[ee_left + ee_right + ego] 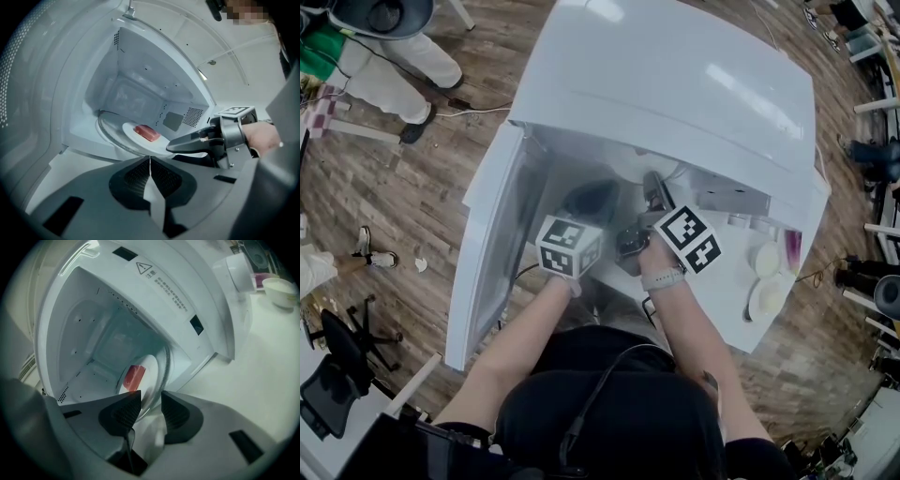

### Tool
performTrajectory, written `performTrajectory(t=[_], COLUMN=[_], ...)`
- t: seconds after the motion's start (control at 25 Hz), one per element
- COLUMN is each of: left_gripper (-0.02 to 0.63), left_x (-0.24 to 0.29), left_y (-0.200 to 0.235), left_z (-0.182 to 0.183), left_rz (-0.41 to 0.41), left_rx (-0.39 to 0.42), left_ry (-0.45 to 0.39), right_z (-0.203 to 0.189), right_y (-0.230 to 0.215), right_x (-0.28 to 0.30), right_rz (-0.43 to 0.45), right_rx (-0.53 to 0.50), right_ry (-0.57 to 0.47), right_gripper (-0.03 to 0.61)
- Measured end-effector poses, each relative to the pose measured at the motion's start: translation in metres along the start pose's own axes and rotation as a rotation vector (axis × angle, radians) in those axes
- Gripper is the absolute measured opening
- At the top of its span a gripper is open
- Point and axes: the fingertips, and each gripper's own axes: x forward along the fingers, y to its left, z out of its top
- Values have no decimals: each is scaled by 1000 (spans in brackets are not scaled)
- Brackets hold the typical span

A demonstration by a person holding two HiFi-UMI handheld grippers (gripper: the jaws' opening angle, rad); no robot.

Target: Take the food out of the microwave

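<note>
A red piece of food lies on a white plate, which rests on the glass turntable inside the open microwave. My right gripper reaches into the cavity. The plate's near rim stands between its jaws, and a gap still shows between the pads. My left gripper is shut and empty, hanging just in front of the opening, left of the right one.
The microwave door stands swung open to the left. White bowls sit on the white counter to the right of the microwave. Another person's legs are on the wooden floor at far left.
</note>
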Motion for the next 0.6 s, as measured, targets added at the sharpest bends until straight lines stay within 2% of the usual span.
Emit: performTrajectory(t=[0.16, 0.4, 0.6], left_gripper=[17, 17, 17], left_x=[1, 1, -3], left_y=[4, 7, -6], left_z=[-1, -4, -1], left_rz=[4, 4, -54], left_rx=[-9, -10, -3], left_ry=[1, 14, 20], right_z=[0, -2, -2], right_y=[-2, -3, -5], right_x=[-3, -9, -16], right_rz=[22, 38, 65], right_rx=[51, 60, 78], right_ry=[1, -2, -14], right_gripper=[127, 106, 72])
